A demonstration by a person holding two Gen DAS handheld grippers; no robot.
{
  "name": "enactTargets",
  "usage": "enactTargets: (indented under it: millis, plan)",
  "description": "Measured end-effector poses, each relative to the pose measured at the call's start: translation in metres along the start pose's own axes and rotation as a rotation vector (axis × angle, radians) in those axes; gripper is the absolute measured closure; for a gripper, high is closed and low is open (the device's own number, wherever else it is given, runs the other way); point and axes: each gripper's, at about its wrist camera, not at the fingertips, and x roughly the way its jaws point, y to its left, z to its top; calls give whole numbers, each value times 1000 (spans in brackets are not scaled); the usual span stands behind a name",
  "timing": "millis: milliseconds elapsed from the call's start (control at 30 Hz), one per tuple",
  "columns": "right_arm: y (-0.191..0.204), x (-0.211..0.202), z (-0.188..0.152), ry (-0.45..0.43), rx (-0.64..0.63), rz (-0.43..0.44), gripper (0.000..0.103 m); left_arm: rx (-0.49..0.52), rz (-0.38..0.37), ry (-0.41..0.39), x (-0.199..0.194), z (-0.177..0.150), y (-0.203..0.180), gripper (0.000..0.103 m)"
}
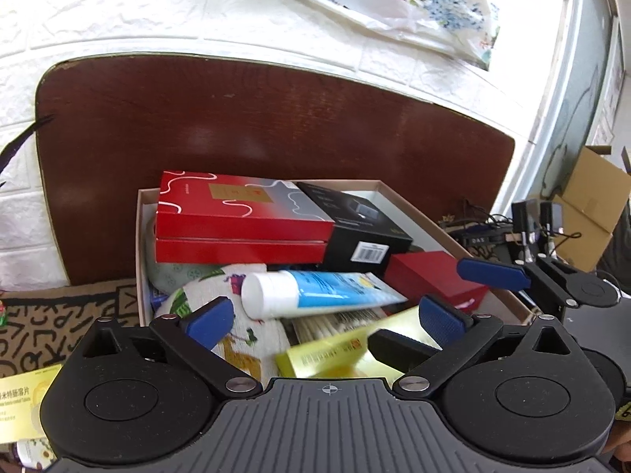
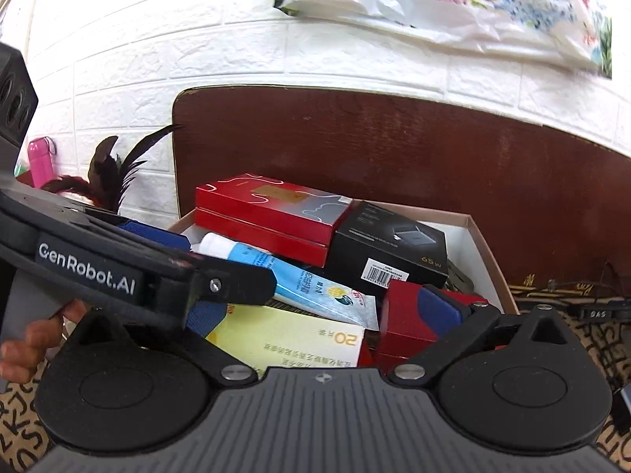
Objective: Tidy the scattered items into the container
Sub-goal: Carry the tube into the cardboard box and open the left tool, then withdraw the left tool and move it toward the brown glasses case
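Observation:
A cardboard box (image 1: 441, 220) stands against a brown board and is full of items: a red patterned box (image 1: 236, 213), a black charger box (image 1: 355, 228), a white and blue tube (image 1: 315, 291), a small red box (image 1: 430, 280), a printed cloth (image 1: 244, 339). A yellow box (image 1: 335, 354) lies blurred between my left gripper's (image 1: 325, 317) open fingers, just above the pile. In the right wrist view my right gripper (image 2: 323, 307) is open over the yellow box (image 2: 292, 339) and the small red box (image 2: 402, 323). The left gripper (image 2: 118, 268) crosses its left side.
A yellow packet (image 1: 23, 402) and a small bottle (image 1: 31, 453) lie on the patterned mat (image 1: 39, 327) left of the box. Cables and a brown carton (image 1: 591, 205) are to the right. A pink bottle (image 2: 39, 161) and dark feathers (image 2: 110, 173) stand at the left by the wall.

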Motion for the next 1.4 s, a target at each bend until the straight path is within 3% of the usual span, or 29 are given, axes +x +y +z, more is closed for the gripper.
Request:
enactTargets:
  millis: [400,933,1400]
  plan:
    - [30,-45,0,-45,-23,39,1,-29,4,-20,-56,-20,-13,0]
    - [79,-100,-21,-59,-8,90,1,-68,85,-49,-134,-66,-17,0]
    - [163,-115,-49,0,-49,262,1,-229,170,-74,-199,-140,24,0]
